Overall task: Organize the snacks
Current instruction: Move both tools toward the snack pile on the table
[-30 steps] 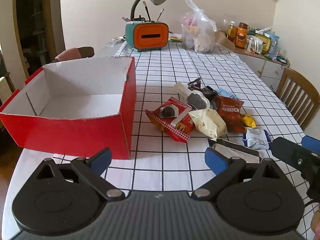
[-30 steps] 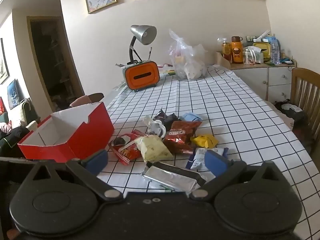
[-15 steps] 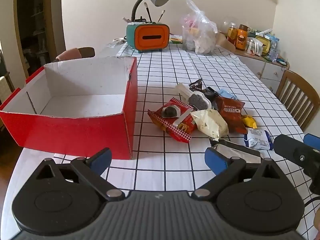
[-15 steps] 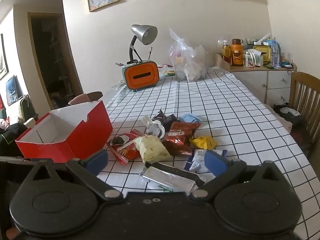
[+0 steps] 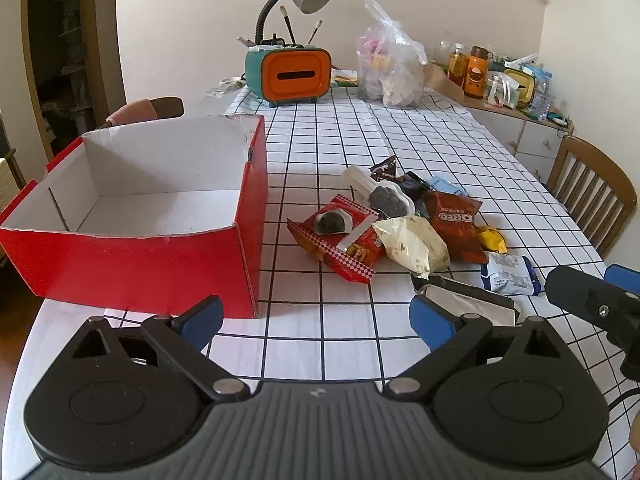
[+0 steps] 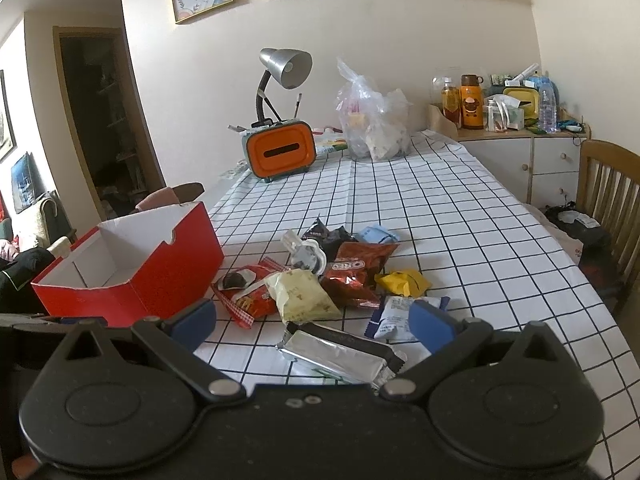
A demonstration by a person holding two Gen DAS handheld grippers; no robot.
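Little has moved: both views crept slightly w/ snacks unshifted. Left gripper [image 5: 316, 316] & right gripper [image 6: 312, 320] spread wide, empty, ready to grab. Foil pack [image 6: 336, 354] nearest; snack pile [image 5: 396, 224] beyond, beside empty red box [image 5: 132, 268], prob. its destination.

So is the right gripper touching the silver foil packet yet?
Apart. In the right wrist view the open right gripper hangs above the silver foil packet, blue fingertips clear of it.

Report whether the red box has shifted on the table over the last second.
No. The red box keeps its near corner at the same grid line of the checked tablecloth, just as far from the snack pile; only the camera view drifts slightly.
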